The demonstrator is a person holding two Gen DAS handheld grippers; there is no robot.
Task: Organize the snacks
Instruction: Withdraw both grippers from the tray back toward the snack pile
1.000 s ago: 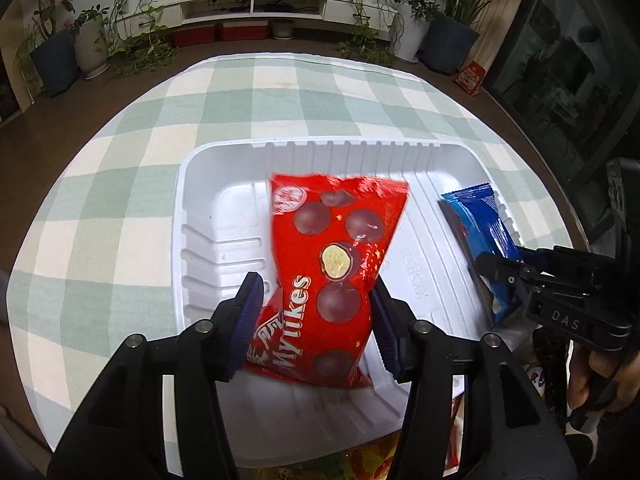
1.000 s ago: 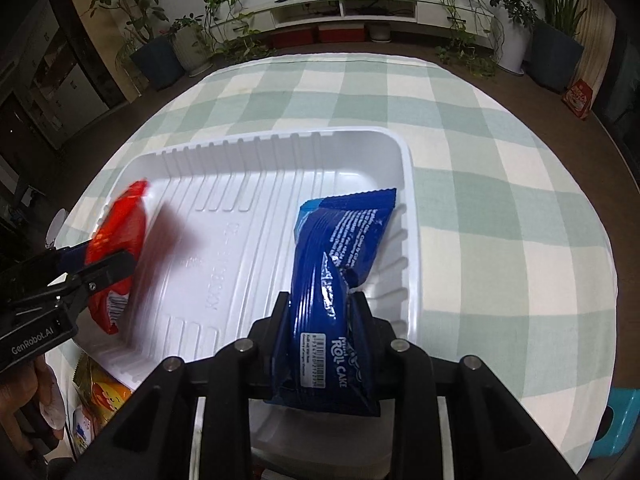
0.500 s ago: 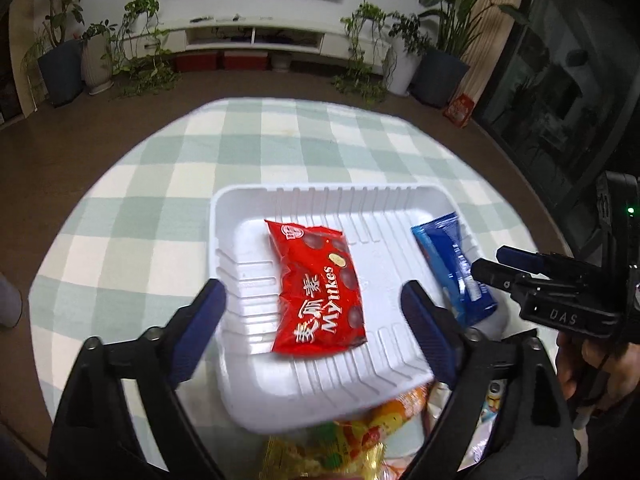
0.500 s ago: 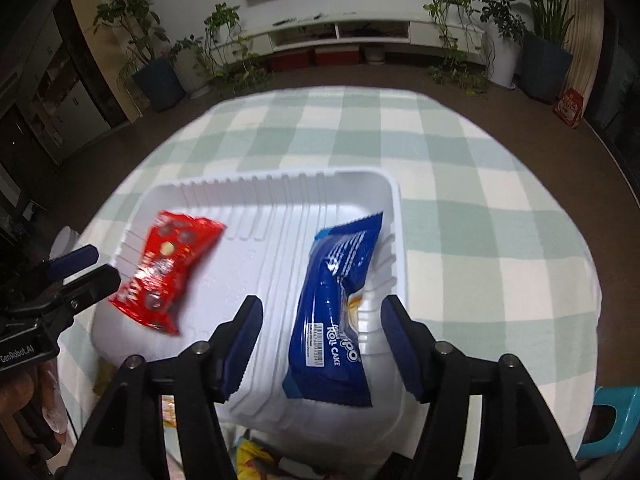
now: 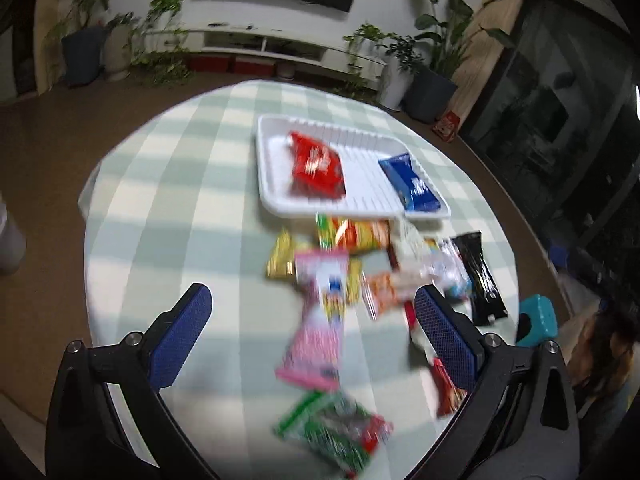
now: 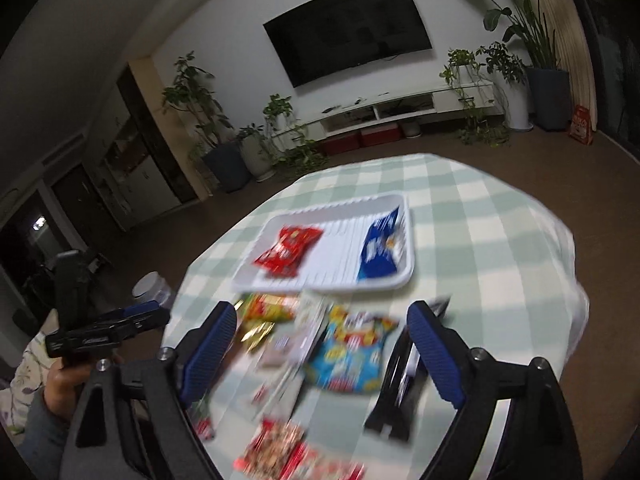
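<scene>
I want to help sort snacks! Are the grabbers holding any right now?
No. The left gripper and right gripper are both open and empty, jaws just opened.

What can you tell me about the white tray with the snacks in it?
The white tray is a shallow rectangle that looks like thin foam or plastic, with ribbed walls and a ridged floor. It lies flat on the green-and-white checked tablecloth. A red snack bag lies in its left part and a blue packet along its right side, apart from each other. Loose snacks crowd its near edge. No gripper touches it.
</scene>
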